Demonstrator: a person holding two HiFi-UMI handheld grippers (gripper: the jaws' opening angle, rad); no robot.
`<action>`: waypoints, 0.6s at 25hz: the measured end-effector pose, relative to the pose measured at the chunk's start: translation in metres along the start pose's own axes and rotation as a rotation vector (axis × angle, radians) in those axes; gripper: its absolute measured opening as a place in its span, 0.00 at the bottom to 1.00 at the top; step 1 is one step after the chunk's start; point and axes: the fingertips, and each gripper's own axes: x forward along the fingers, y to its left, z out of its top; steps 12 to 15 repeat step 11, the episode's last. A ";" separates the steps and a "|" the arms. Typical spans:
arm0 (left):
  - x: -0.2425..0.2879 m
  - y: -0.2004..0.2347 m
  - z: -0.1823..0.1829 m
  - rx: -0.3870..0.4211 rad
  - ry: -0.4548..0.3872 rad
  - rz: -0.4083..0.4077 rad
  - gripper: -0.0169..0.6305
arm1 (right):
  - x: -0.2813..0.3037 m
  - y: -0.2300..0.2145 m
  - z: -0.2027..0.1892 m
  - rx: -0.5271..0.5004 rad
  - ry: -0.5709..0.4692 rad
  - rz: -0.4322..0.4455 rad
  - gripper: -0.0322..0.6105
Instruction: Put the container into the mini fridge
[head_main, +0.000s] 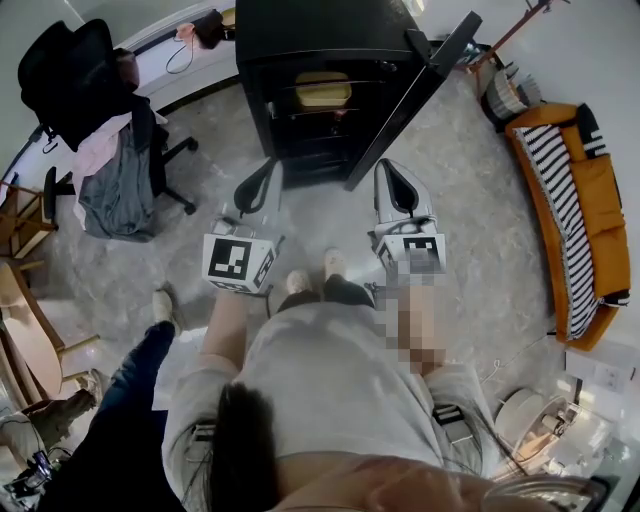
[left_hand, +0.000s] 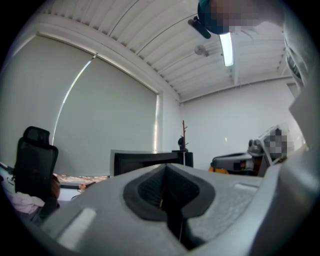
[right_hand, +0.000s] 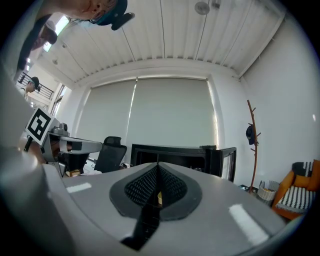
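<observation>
The black mini fridge (head_main: 300, 30) stands on the floor ahead with its door (head_main: 415, 95) swung open to the right. A tan container (head_main: 323, 89) sits on the upper shelf inside it. My left gripper (head_main: 268, 172) and right gripper (head_main: 390, 172) are raised side by side in front of the fridge, short of its opening. Both are shut with nothing between their jaws. In the left gripper view the closed jaws of that gripper (left_hand: 167, 169) point toward the fridge (left_hand: 145, 159). The right gripper view shows that gripper (right_hand: 157, 169) closed, with the fridge (right_hand: 170, 151) and its door (right_hand: 227, 161) beyond.
An office chair (head_main: 100, 130) draped with clothes stands at the left. An orange sofa (head_main: 580, 200) with a striped cushion lines the right side. Another person's leg (head_main: 130, 390) is at my lower left beside a wooden chair (head_main: 30, 320). A coat stand (right_hand: 251, 145) rises right of the fridge.
</observation>
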 end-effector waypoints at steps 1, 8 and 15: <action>-0.001 0.000 0.000 0.001 -0.001 -0.001 0.03 | 0.000 0.001 0.000 0.000 -0.002 0.000 0.05; -0.004 -0.004 0.004 0.002 -0.006 -0.010 0.03 | -0.005 0.005 0.005 0.003 -0.009 0.000 0.05; -0.005 -0.006 0.005 0.002 -0.005 -0.012 0.03 | -0.007 0.006 0.006 0.002 -0.010 0.002 0.05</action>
